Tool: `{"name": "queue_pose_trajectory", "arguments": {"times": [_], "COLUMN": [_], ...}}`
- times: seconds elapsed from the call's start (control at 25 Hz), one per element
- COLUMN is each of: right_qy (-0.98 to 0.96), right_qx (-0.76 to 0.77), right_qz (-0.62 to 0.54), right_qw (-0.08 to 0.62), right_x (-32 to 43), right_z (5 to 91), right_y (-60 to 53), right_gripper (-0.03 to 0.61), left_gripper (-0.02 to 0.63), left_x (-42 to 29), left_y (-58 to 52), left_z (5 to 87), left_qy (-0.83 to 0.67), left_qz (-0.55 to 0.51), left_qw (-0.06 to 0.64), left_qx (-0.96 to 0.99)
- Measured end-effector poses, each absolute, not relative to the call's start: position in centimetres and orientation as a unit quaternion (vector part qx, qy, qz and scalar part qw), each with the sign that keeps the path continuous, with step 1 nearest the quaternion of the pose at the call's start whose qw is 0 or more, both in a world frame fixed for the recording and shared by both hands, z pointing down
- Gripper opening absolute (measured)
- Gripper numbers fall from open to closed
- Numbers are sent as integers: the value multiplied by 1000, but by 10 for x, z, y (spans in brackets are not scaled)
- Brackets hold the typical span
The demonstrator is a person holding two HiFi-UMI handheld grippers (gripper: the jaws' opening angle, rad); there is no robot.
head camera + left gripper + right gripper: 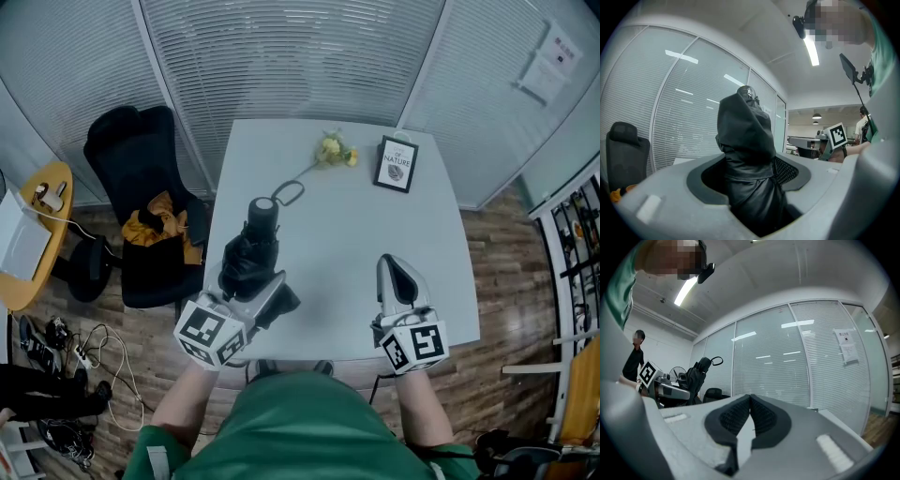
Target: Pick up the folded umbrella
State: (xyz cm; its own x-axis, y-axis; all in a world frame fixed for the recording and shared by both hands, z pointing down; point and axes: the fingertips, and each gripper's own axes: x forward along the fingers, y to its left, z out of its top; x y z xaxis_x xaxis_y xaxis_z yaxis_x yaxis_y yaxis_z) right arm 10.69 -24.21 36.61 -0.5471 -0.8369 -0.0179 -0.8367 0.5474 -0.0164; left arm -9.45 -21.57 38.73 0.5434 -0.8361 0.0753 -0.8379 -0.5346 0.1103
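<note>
The folded black umbrella [251,248] is over the left front part of the white table [375,225], its handle and strap loop toward the far side. My left gripper [253,284] is shut on its wrapped canopy. In the left gripper view the black fabric [747,154] fills the gap between the jaws, with both pads against it. My right gripper [396,272] is near the table's front right, shut with nothing in it; its pads [740,416] meet. The right gripper view shows the umbrella [696,376] at the far left, apart from that gripper.
A yellow flower [333,150] and a framed card [396,164] lie at the table's far side. A black chair [145,206] with a yellow cloth stands to the left, beyond it a round wooden side table [37,244]. Glass walls with blinds enclose the back.
</note>
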Motion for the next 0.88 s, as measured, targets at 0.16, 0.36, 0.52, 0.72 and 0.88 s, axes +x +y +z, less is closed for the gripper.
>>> {"name": "queue_pose_trajectory", "arguments": {"times": [0.16, 0.36, 0.52, 0.72, 0.88], "right_qy": [879, 879, 879, 879, 878], "right_qx": [-477, -477, -477, -478, -479], "right_qz": [-3, -3, -2, -3, 1], "right_qw": [12, 10, 10, 10, 9], "right_x": [108, 110, 110, 113, 117], "right_z": [367, 368, 368, 369, 370], "right_y": [-243, -244, -244, -246, -246], "right_gripper": [2, 2, 2, 2, 2], "left_gripper": [295, 295, 295, 295, 295], "left_x": [-95, -94, -94, -91, -88], "left_y": [-216, -217, -218, -220, -220], "left_z": [389, 389, 389, 391, 392], "left_qy": [-479, -480, -481, -480, -481], "left_qz": [5, 4, 5, 7, 10], "left_qw": [67, 66, 65, 65, 64], "left_qx": [875, 875, 874, 875, 874]}}
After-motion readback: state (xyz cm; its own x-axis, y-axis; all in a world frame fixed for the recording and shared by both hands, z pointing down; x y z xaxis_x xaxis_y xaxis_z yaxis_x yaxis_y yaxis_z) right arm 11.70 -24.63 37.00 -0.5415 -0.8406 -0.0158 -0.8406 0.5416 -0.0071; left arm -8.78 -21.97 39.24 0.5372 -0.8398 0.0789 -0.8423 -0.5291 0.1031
